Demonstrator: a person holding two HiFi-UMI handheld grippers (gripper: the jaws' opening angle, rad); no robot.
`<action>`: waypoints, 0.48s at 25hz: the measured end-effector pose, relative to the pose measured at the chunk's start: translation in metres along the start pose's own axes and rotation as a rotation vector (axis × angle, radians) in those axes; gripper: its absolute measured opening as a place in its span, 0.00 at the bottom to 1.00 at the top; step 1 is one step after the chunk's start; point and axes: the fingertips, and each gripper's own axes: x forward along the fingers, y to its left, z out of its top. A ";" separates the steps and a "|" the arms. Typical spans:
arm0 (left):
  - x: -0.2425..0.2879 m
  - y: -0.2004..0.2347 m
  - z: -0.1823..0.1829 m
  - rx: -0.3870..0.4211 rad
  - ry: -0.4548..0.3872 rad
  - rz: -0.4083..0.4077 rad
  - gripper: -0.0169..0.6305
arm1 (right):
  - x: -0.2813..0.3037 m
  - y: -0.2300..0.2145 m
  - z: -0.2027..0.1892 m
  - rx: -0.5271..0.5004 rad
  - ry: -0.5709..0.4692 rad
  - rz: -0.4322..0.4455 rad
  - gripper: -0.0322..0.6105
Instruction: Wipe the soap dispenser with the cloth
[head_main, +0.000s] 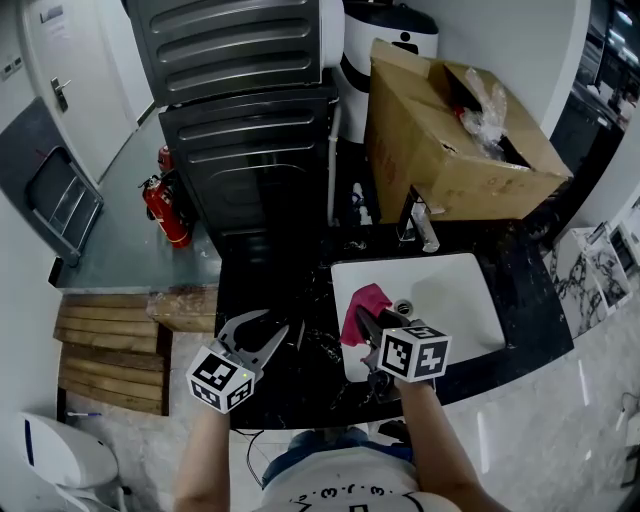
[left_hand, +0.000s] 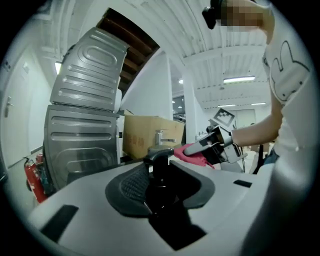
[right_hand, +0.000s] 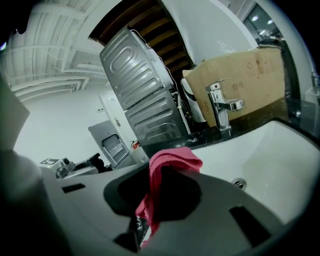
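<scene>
While both forearms reached forward from the person's body over the dark tabletop (head_main: 300, 395), the left tongs (head_main: 272, 322) pointed nearly level and angled toward the right tongs (head_main: 365, 322), which tilted a little downward over the front edge of the white sink (head_main: 450, 290). The left tongs stood partly open with the black soap dispenser (left_hand: 159, 167) upright between their jaws, the pads apparently not pressing it. The right tongs were clamped on the pink cloth (head_main: 360, 300), which bunched at their tips, just beyond the dispenser's pump head.
</scene>
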 end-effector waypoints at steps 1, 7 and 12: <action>0.001 -0.001 0.000 -0.014 -0.011 0.036 0.24 | 0.001 0.001 0.000 -0.001 0.000 0.003 0.13; 0.009 0.003 0.002 -0.045 -0.010 0.277 0.22 | 0.006 0.012 -0.002 -0.006 0.005 0.022 0.13; 0.008 0.010 0.005 -0.296 -0.082 0.284 0.19 | 0.007 0.021 -0.002 -0.022 0.009 0.040 0.13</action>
